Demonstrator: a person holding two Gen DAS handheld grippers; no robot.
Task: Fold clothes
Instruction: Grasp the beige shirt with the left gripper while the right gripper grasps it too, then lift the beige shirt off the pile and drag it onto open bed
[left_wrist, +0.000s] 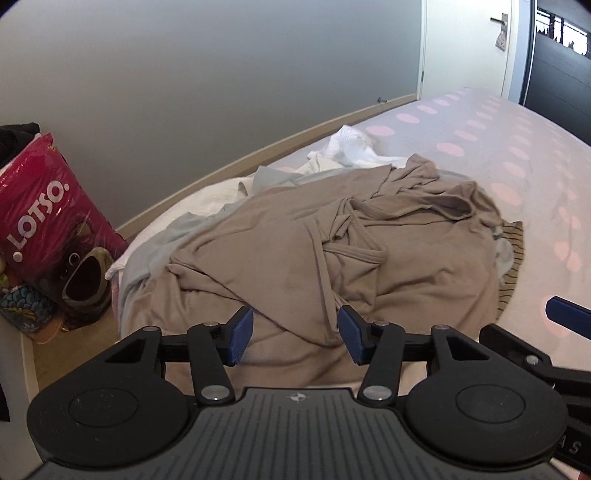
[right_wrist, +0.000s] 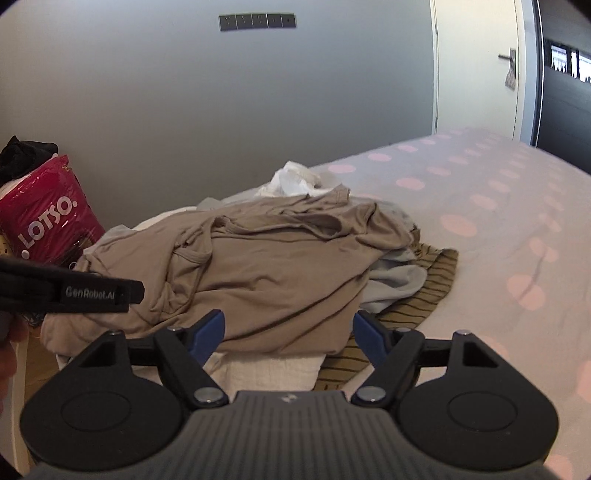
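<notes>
Two open tongs (left_wrist: 295, 338) (right_wrist: 288, 334) face taupe garment (left_wrist: 295, 240), striped cloth (right_wrist: 424, 291) beneath.

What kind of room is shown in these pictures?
Most likely a bedroom in a home: a bed with a pink-dotted sheet, a pile of clothes on it, and a door behind.

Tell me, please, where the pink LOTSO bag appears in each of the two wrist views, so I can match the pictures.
Left wrist view: the pink LOTSO bag stands at the far left edge, on the floor beside the bed.
Right wrist view: the pink LOTSO bag is again at the far left edge, partly hidden behind the left gripper.
Shared landmark: the beige garment on top of the clothes pile.
</notes>
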